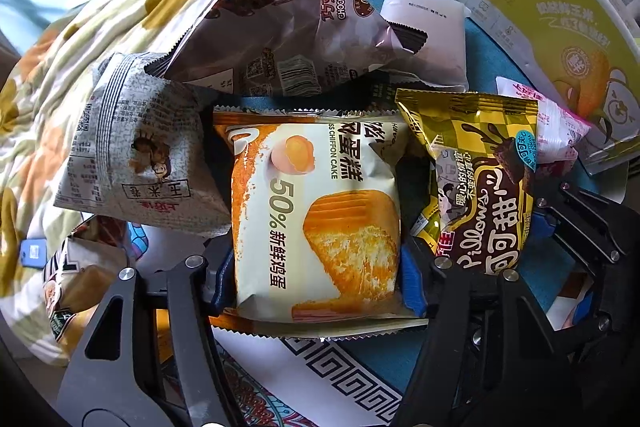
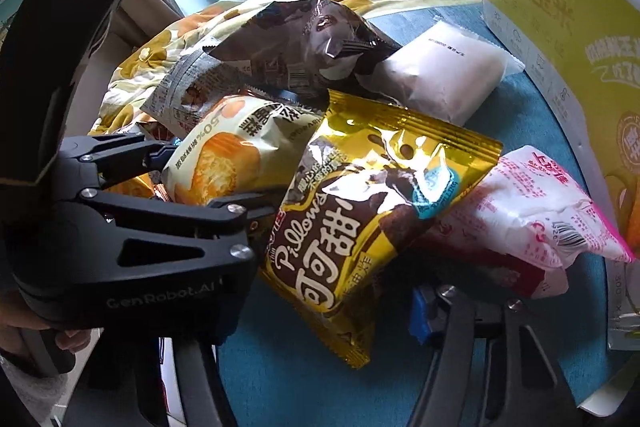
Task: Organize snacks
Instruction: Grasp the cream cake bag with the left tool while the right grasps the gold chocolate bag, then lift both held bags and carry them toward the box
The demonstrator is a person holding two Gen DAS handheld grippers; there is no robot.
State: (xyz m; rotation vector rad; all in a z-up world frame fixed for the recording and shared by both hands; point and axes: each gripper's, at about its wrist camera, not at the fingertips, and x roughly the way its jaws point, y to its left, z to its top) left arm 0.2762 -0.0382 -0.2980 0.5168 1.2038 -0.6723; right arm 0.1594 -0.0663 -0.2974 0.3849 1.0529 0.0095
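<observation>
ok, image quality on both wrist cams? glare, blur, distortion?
Left wrist view: sharp, heavy fisheye bending at the edges, window blown out top left, chiffon cake packet evenly lit. Right wrist view: strong glare on the gold foil Pillows bag, blown-out window, left tongs a dark silhouette; print stays readable in both.

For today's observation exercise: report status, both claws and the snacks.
Left claw shut on chiffon cake packet. Right claw shut on gold cocoa packet. Chocolate bag crowds behind.

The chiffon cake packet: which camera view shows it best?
The left wrist view: the chiffon cake packet lies face-on and central, between the left gripper's fingers. The right wrist view shows it small, tilted, partly hidden.
</observation>
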